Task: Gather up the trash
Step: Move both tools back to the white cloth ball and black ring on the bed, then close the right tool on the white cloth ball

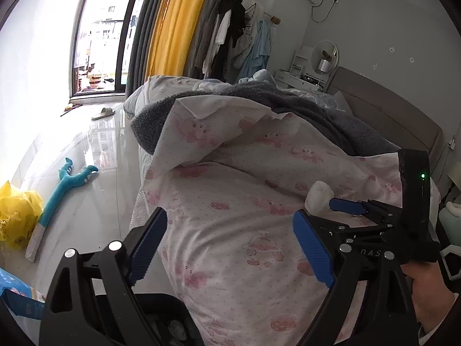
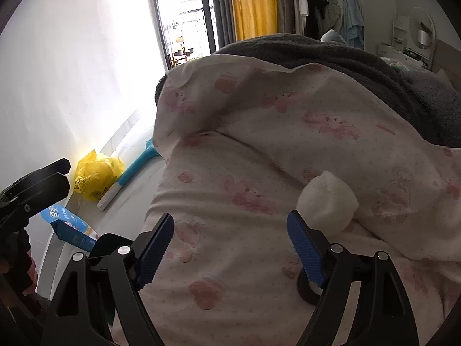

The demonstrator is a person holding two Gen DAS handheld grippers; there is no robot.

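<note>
The wad (image 2: 327, 201) of white tissue looks feather-light and soft, the sort of thing that will crush flat and give no resistance, so I'd pinch it across its middle, where it is fattest, and watch that the pads don't drag the quilt (image 2: 236, 190) up with it. It is a crumpled, roundish lump, bright white against the pale cover with its pink cartoon prints, and it sits in a shallow fold of the bedding. From the right gripper (image 2: 230, 248) it lies just ahead and off to the right-finger side, close to that blue pad's tip but not between the jaws; nothing is held, and the jaws stand wide apart. The left gripper (image 1: 230, 245) is likewise well open and empty, with the wad further ahead of it and to its right, past the right gripper's own blue tip. Beyond the quilt a grey blanket (image 1: 317, 109) is heaped on the bed. Left of both grippers, down on the floor, lie a yellow bag (image 2: 96, 174), a blue box (image 2: 67, 226) and a teal toy (image 1: 64, 187).
</note>
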